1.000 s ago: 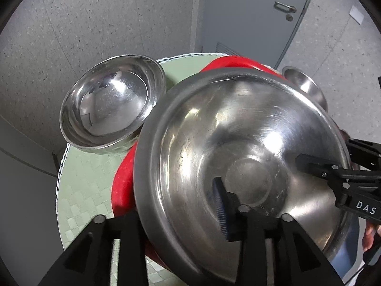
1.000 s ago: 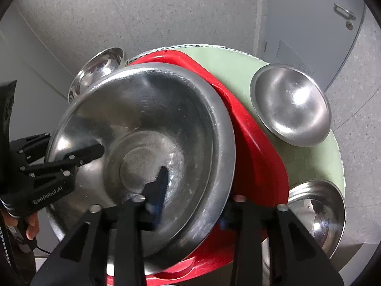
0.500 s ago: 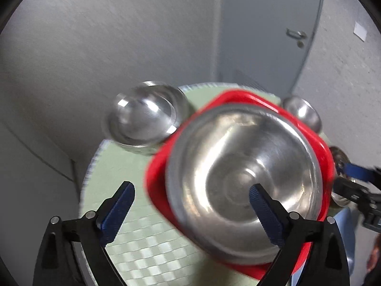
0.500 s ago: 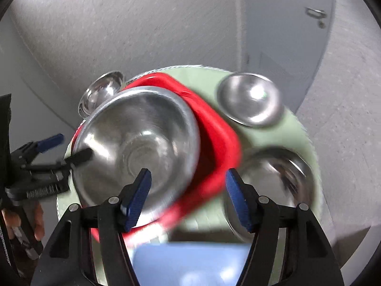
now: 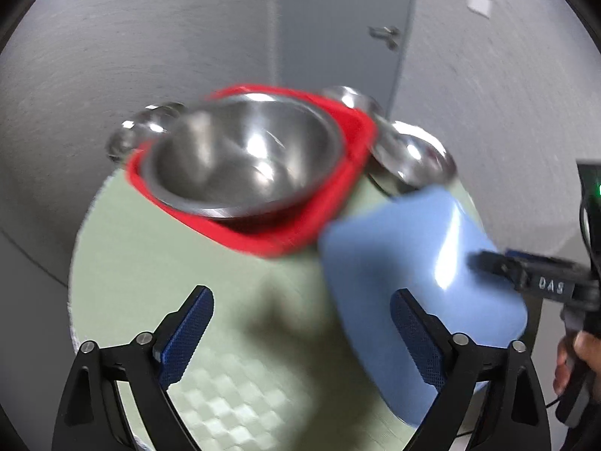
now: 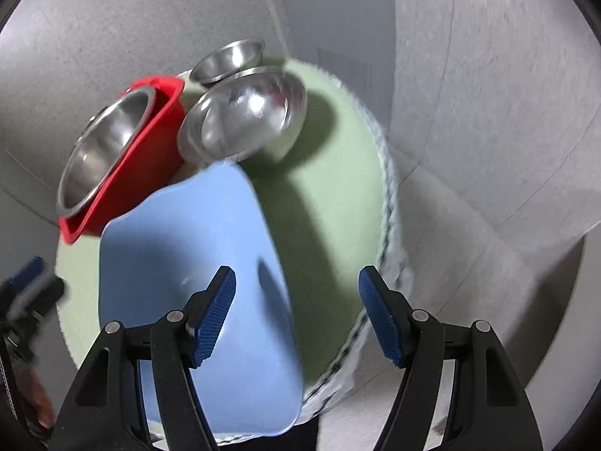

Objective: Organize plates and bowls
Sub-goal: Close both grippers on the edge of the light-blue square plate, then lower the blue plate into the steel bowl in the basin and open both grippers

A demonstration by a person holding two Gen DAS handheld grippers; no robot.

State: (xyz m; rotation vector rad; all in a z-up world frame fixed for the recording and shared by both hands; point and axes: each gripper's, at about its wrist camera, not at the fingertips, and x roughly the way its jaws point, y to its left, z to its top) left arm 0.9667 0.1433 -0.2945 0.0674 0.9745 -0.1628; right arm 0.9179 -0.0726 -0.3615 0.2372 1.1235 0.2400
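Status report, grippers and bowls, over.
Left gripper open, right gripper open, both empty. Big steel bowl sits in red plate. Blue plate nearest.

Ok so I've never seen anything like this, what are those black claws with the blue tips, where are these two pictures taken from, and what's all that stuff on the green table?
Those claws are handheld grippers, one in each of a person's hands. Each carries a wide-angle camera looking out along its two fingers, so you get one picture per hand.

In the left-hand picture the left gripper is open and holds nothing. In the right-hand picture the right gripper is open and empty too.

Below them is a round table with a green cover. On it sits a red tray with a big steel bowl inside. Nearer the cameras lies a blue tray. Beside the red tray stands a medium steel bowl, with a smaller bowl behind it. The pictures are motion-blurred.
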